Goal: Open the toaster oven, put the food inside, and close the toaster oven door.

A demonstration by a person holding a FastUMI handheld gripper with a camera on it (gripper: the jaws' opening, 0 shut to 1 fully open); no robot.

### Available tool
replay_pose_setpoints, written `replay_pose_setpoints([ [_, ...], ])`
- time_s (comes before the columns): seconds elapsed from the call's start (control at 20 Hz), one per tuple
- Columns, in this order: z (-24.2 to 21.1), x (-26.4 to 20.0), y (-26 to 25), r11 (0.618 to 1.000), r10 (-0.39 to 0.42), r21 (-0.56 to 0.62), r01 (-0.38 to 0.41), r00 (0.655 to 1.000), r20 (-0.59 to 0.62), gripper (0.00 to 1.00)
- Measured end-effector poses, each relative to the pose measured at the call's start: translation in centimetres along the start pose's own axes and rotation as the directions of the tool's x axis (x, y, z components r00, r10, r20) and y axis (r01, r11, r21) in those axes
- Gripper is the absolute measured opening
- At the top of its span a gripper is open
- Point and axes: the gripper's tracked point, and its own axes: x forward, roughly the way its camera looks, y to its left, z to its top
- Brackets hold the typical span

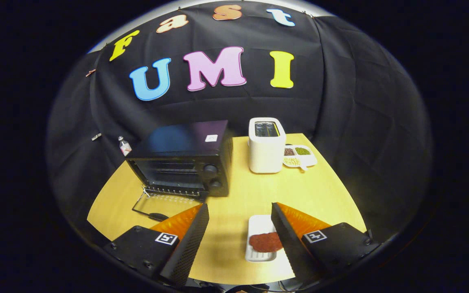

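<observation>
**Oven open, food waiting**

The gripper fingers stand wide apart, holding nothing. The toaster oven, door dropped for loading, sits toward the bench's far-left corner; the food rests on its white tray at the near edge, against the right finger.

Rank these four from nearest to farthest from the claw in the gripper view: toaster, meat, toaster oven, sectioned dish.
The open claw holds nothing.
1. Meat: on a white tray, against the right finger.
2. Toaster oven: ahead to the left, door down.
3. Toaster: beyond, slightly right.
4. Sectioned dish: beside the toaster's right, about level with it; too close to call.
</observation>
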Motion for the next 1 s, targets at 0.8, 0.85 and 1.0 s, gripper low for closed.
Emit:
replay_pose_setpoints([
  [0.8, -12.4, 6.9, -9.3, 0.942, 0.288, 0.266, -0.206, 0.902, -0.321, 0.88],
  [0.85, -12.7, 7.1, -9.2, 0.930, 0.305, 0.307, -0.204, 0.894, -0.329, 0.87],
  [1.0, -12.4, 7.5, -8.7, 0.895, 0.341, 0.396, -0.206, 0.888, -0.307, 0.63],
])
